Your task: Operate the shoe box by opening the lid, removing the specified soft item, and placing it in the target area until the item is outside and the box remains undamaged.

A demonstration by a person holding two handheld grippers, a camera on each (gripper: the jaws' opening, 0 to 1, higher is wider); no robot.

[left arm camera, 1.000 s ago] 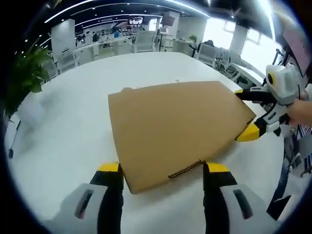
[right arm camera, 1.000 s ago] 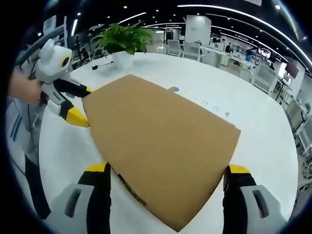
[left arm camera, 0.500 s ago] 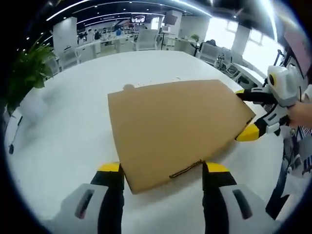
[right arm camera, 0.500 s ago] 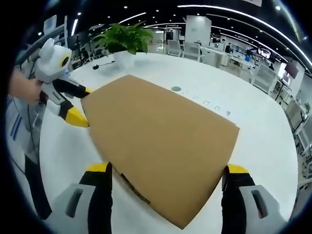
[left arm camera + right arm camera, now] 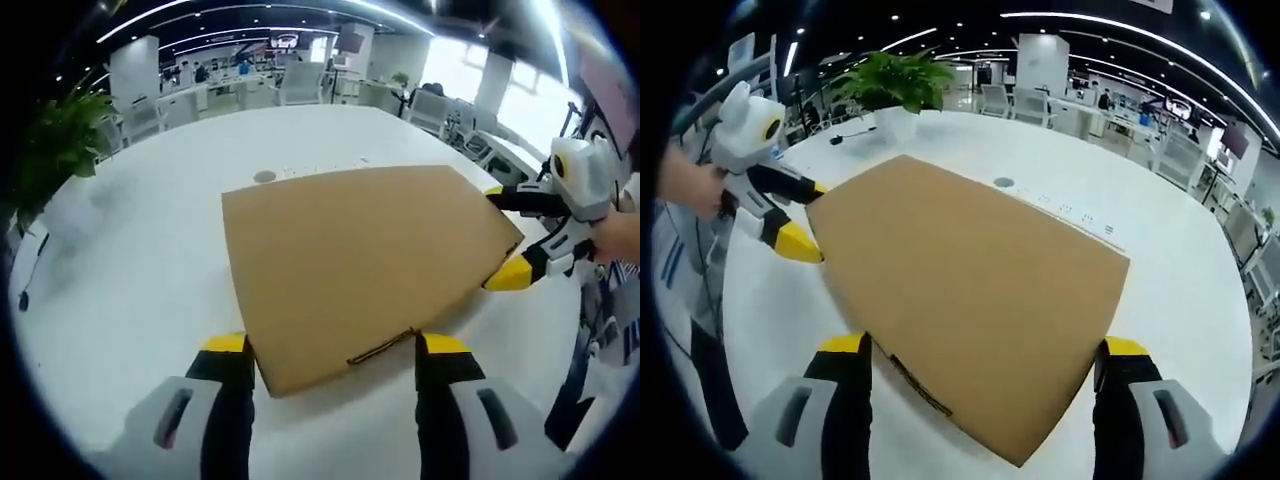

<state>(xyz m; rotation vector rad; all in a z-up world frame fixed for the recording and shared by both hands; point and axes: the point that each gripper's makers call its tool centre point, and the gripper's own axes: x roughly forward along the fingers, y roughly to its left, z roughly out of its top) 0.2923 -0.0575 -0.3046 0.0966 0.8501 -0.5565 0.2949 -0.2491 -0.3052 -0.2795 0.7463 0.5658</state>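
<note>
While both tools gape astride the closed shoe box, white table (potted plant beyond).

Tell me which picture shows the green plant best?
The right gripper view: the plant stands whole in its white pot on the table, behind the shoe box. The left gripper view catches just its leaves at the dark edge.

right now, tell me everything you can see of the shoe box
The shoe box is plain brown cardboard, flat-topped, with its lid shut. It sits on the white table. A tuck-in tab slit shows at the lid's near edge in the left gripper view. One end lies between the open jaws of the left gripper, the opposite end between those of the right gripper. Whether any jaw touches it is unclear. No damage shows.
</note>
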